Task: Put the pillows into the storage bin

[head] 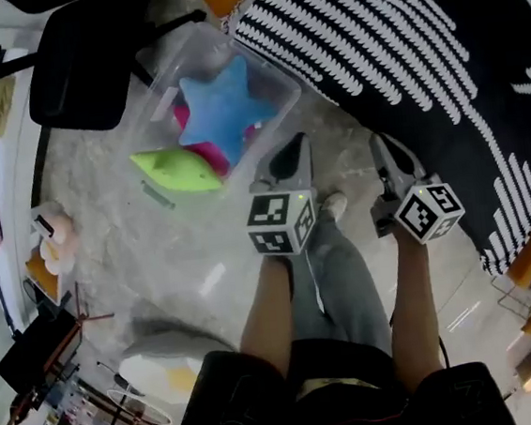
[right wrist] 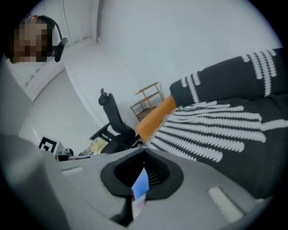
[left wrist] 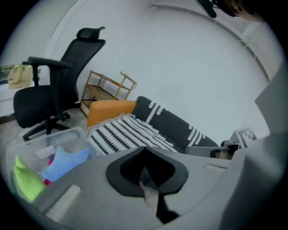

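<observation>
left tool (head: 290, 157): closed, empty, just short of the storage bin (head: 282, 84) | right tool (head: 390, 156): closed, empty, farther from the bin | blue star pillow (head: 221, 108), pink pillow (head: 205, 153), green pillow (head: 178, 169): in the bin, green overhanging its rim | step: apparently finishing; next, tuck green inside

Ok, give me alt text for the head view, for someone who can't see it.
A clear storage bin on the floor holds a blue star pillow and a pink pillow, with a green pillow at its near corner. The left gripper and right gripper hang shut and empty beside it, above the person's legs. A striped cover fills the right.
</observation>
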A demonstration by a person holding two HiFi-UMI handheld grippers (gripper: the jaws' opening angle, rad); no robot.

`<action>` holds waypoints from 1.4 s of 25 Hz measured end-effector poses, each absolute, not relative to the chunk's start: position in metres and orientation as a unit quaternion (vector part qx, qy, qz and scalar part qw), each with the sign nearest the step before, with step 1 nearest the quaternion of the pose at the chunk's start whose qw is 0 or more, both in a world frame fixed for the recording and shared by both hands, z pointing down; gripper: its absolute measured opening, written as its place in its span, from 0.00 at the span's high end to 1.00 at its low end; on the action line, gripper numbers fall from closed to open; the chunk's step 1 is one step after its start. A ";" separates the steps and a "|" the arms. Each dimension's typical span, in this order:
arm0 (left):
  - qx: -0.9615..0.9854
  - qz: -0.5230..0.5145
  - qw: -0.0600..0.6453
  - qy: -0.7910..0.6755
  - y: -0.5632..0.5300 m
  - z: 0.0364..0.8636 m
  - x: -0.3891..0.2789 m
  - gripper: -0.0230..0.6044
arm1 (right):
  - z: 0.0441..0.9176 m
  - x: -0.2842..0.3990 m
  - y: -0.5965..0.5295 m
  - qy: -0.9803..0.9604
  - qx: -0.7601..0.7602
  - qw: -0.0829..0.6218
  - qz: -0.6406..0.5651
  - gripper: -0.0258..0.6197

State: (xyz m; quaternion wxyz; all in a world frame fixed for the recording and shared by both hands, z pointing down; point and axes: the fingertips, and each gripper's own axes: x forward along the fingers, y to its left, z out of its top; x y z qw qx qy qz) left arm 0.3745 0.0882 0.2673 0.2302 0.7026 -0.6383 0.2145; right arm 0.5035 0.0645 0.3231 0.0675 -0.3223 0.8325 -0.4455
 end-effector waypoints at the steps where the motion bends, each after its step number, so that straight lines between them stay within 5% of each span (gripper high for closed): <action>1: 0.715 0.215 0.226 -0.626 0.084 0.259 0.403 0.95 | 0.318 0.535 0.064 0.821 -0.344 0.081 -0.449 0.96; 8: 0.822 0.232 0.142 -0.500 0.034 0.193 0.597 0.95 | 0.266 0.729 0.041 0.744 -0.511 0.158 -0.400 0.96; 17: 0.875 0.246 0.061 -0.413 0.054 0.122 0.764 0.95 | 0.208 0.908 0.120 0.692 -0.630 0.123 -0.330 0.96; 26: 0.917 0.226 -0.031 -0.327 0.049 0.072 0.851 0.95 | 0.150 0.994 0.153 0.627 -0.735 0.096 -0.241 0.96; 35: 0.926 0.206 -0.071 -0.310 0.034 0.038 0.863 0.95 | 0.115 0.999 0.145 0.621 -0.750 0.109 -0.201 0.96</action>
